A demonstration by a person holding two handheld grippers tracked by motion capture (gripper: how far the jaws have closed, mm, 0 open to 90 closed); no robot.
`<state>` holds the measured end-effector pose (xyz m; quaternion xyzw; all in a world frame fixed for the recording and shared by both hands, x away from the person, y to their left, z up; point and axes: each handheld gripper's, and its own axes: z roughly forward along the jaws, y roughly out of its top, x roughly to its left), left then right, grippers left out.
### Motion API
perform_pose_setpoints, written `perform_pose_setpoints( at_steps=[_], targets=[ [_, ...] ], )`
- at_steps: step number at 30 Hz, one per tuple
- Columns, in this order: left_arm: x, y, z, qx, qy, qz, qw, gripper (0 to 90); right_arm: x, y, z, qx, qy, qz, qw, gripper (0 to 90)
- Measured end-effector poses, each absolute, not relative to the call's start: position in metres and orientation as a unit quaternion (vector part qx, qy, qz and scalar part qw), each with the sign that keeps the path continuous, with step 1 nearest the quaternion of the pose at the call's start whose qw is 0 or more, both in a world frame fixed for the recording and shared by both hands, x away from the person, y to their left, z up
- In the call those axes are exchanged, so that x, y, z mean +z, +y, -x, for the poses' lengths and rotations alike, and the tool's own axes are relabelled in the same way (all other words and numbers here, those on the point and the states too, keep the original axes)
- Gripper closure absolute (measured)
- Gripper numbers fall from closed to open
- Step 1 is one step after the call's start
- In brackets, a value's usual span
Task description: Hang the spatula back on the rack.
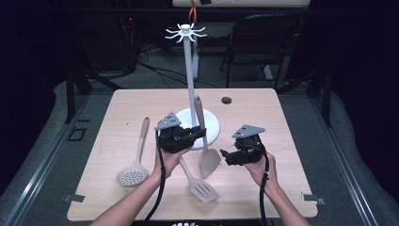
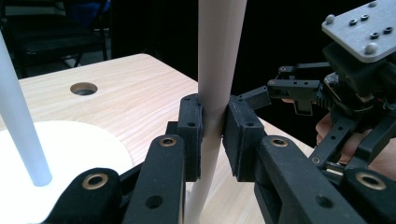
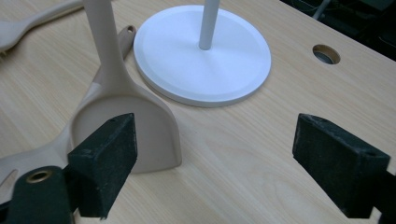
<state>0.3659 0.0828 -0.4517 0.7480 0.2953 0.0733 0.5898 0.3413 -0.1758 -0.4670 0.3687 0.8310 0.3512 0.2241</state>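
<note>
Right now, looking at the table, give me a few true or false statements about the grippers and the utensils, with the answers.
1. The left gripper clamps the solid spatula's handle. True.
2. The right gripper holds the slotted spatula. False: its jaws stand open, with nothing between them.
3. The skimmer hangs on the rack. False: it lies on the table.
4. The slotted spatula lies on the table. True.

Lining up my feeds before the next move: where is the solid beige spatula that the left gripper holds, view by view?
High view: spatula stands at centre, handle up, in the left gripper.
Left gripper view: its handle rises upright between the pads.
Right gripper view: its blade sits left of centre, behind the left pad.
Shared landmark: the white round stand base.
</note>
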Motion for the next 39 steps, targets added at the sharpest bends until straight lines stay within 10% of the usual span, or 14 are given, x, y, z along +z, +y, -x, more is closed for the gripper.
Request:
perform_pose_setpoints(
  at_steps=[39],
  targets=[
    [-0.432,0.086,-0.405,0.095,0.276,-0.76,0.58,77.7,-0.486,-0.193,-0.362,0.314,0.84,-0.394,0.201,0.0]
  ],
)
